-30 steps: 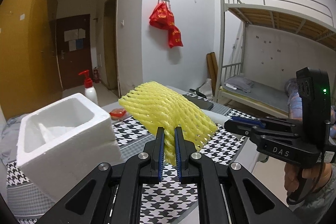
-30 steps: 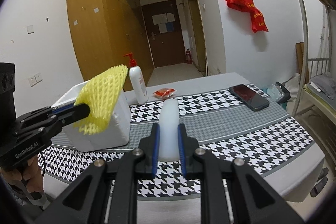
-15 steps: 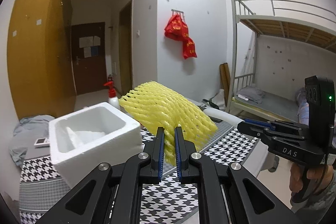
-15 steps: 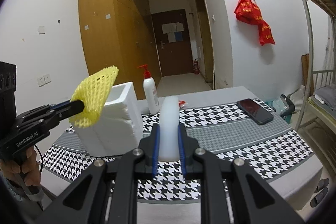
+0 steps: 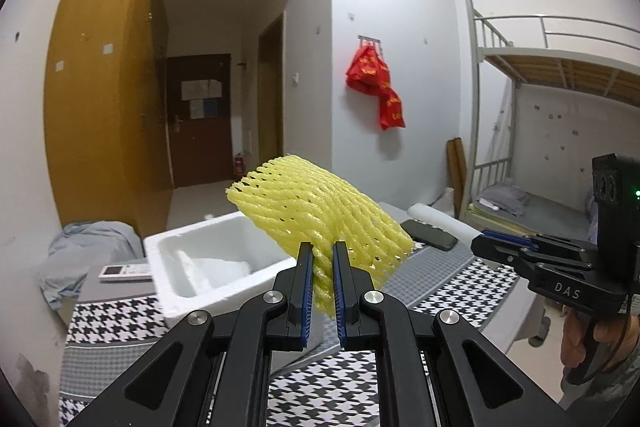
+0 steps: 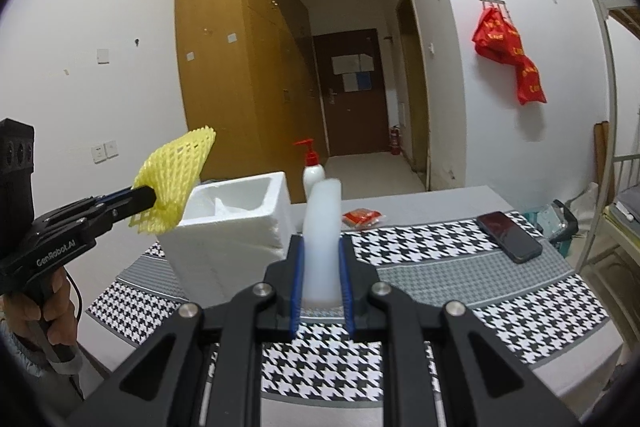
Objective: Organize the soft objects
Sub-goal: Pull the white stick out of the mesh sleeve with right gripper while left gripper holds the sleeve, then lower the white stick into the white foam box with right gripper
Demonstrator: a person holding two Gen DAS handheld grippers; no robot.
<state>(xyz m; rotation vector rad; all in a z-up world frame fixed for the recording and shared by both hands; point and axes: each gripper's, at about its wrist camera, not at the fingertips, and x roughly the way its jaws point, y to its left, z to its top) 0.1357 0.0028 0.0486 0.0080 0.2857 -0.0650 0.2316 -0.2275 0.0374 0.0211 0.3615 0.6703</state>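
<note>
**Yellow foam net and white foam sheet: carry to box**

Left wrist view: yellow foam net (image 5: 320, 227) pinched in left tongs (image 5: 320, 291), aloft just beside white foam box (image 5: 216, 267). Advice: centre over opening before releasing.

Right wrist view: white foam sheet (image 6: 322, 227) clamped upright in right tongs (image 6: 320, 287), above desk (image 6: 440, 267). Advice: follow after net.

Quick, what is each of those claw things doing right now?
Left gripper: shut on the yellow foam net.
Right gripper: shut on the white foam piece.
</note>
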